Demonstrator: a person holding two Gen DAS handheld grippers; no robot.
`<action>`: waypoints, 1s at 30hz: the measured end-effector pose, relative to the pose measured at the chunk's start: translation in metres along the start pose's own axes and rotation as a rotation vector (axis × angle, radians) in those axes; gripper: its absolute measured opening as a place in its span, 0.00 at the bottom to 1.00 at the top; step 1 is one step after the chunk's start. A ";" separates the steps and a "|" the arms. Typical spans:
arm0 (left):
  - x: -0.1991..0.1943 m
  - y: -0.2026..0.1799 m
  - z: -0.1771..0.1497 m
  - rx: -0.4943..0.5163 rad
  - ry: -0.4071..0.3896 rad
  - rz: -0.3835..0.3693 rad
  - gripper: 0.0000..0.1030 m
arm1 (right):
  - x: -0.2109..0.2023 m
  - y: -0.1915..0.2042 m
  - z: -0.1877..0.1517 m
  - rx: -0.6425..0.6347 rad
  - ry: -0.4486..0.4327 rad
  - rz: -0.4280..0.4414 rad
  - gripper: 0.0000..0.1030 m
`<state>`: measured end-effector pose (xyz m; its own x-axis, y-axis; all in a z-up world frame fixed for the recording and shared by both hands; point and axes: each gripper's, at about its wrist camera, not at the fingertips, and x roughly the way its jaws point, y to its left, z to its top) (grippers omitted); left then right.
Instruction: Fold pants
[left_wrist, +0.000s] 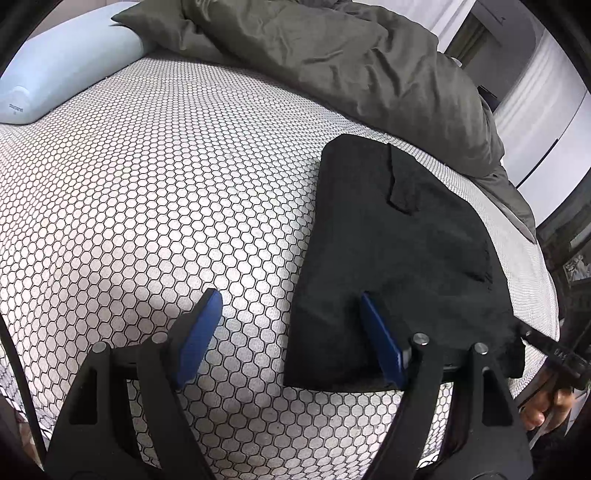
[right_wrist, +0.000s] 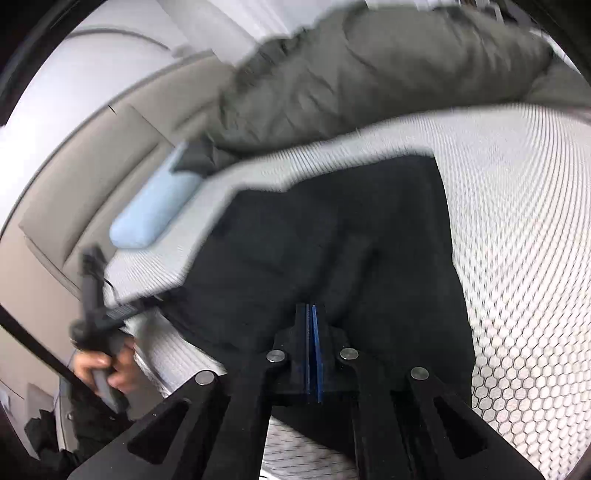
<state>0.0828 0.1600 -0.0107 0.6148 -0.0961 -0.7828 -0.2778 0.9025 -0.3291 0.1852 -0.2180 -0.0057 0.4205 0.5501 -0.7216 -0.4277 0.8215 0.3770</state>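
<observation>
A: Lying folded on the honeycomb-patterned white mattress (left_wrist: 147, 184): black fabric pants (left_wrist: 388, 258). Jaws?
B: Left gripper (left_wrist: 290, 299) wide, empty; right gripper (right_wrist: 312, 310) pinched shut on pants' near edge.

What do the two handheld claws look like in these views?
Both are alike: matte black linkage arms with triangular cut-outs and round silver pivot pins, ending in flat fingers faced with blue pads. This shows on the left claw and the right claw. From the right wrist view, the left unit has a black stem above a grey handle. Faint white lettering marks the right unit's black body. No sleeves or cables are clear.
</observation>
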 end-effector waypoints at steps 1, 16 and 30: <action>0.006 -0.003 0.003 -0.002 -0.003 0.001 0.73 | -0.004 0.000 0.000 -0.004 -0.016 -0.005 0.05; -0.023 -0.033 -0.053 0.025 0.079 -0.293 0.46 | -0.002 0.069 -0.066 -0.521 -0.006 -0.106 0.47; 0.024 -0.042 -0.057 -0.215 0.171 -0.483 0.27 | -0.003 0.062 -0.077 -0.560 -0.001 -0.189 0.47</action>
<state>0.0666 0.0955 -0.0456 0.5860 -0.5605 -0.5852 -0.1501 0.6346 -0.7581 0.0955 -0.1800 -0.0249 0.5315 0.4021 -0.7455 -0.7021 0.7015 -0.1222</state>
